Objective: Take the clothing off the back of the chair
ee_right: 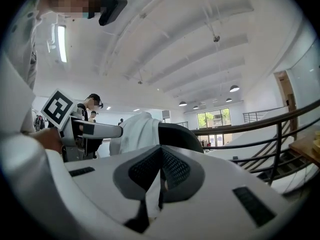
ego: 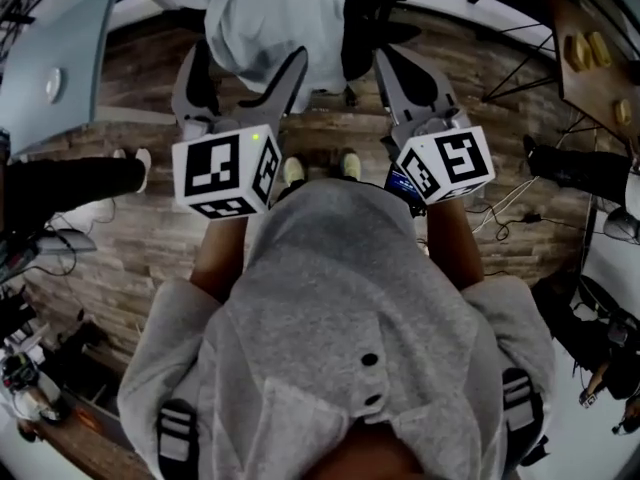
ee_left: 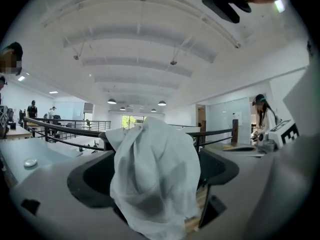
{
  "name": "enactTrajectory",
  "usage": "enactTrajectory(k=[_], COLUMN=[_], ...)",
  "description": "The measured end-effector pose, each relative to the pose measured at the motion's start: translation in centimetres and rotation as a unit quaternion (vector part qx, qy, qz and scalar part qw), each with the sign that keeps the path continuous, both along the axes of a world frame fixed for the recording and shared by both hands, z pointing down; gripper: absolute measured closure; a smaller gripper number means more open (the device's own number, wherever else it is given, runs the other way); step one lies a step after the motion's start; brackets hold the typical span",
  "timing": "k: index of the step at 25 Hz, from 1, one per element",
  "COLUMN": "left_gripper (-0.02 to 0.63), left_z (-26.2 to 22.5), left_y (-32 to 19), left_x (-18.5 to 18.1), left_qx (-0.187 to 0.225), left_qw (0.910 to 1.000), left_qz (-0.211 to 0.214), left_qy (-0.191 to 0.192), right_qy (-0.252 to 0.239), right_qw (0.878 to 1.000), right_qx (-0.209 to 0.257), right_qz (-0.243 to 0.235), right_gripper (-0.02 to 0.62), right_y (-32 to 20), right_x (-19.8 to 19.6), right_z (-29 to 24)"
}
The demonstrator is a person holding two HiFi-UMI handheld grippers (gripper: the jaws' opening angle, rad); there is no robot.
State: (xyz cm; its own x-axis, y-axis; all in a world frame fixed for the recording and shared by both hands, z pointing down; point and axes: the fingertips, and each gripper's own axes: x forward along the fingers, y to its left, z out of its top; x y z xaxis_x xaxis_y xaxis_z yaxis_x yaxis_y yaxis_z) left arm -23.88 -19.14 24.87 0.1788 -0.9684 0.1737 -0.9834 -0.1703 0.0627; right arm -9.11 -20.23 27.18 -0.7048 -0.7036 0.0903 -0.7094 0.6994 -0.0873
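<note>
grey hooded top (ego: pixel 350 298) on the person fills the lower part of the head view, and both bare forearms reach out from it above a wood-plank floor (ego: pixel 130 228). each gripper carries a cube faced with blocky black-and-white square markers, the left cube (ego: pixel 225 173) and the right cube (ego: pixel 445 163). the clothing (ego: pixel 270 18) is a thin white garment, crumpled into soft folds, draped over the top edge of the dark chair back (ee_right: pixel 180 134) and hanging down its near side. the left gripper (ee_left: pixel 152 176) has its fingers (ee_left: pixel 90 179) spread wide on either side of the hanging cloth, pads off it. the right gripper (ee_right: pixel 160 159) has its fingers (ee_right: pixel 145 169) drawn in narrow, pinching a strip of the same white cloth toward the right end of the chair back.
</note>
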Motion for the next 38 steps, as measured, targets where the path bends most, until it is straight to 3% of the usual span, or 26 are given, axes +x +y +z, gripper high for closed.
enactTrajectory(k=[5,15,18,25,27,31,32,34,38], left_gripper=[0.020,0.020,0.020,0.033,0.127,0.247,0.335,0.431,0.512], left_z=[-0.5,0.6,0.9,2.2,2.3,1.9,1.8,1.6,1.6], left_y=[-1.5,-4.6,-5.2,-6.3,-5.7,-4.1,-3.7,-3.1,-2.0], left_x=[1.6,0.2,-0.5,0.3,0.4,-0.4,-0.2,0.3,0.9], left_qx=[-0.002,-0.009,-0.014,-0.014,-0.019,-0.025,-0.023,-0.020,-0.019], left_qw=[0.9988,0.9901,0.9902,0.9950,0.9952,0.9939,0.9939,0.9941,0.9940], left_qz=[-0.037,-0.123,-0.120,-0.094,-0.092,-0.102,-0.101,-0.100,-0.106], left_qy=[-0.033,-0.068,-0.071,-0.032,-0.030,-0.035,-0.037,-0.038,-0.019], right_qy=[-0.016,-0.032,-0.036,-0.067,-0.067,-0.071,-0.074,-0.079,-0.078], right_qw=[1.000,0.998,0.997,0.993,0.993,0.991,0.990,0.989,0.990], right_qx=[0.001,0.001,-0.002,-0.019,-0.018,-0.019,-0.020,-0.021,-0.014], right_qz=[-0.025,-0.062,-0.068,-0.092,-0.100,-0.112,-0.115,-0.120,-0.121], right_gripper=[0.584,0.583,0.583,0.584,0.584,0.583,0.583,0.583,0.583], right_y=[-0.7,-1.4,-1.4,-2.0,-1.5,-0.8,-0.7,-0.5,0.3], right_x=[1.0,3.1,3.4,4.2,3.9,3.4,3.4,3.4,3.6], right_z=[-0.6,-0.5,-0.6,-0.6,-0.6,-0.5,-0.5,-0.5,-0.8])
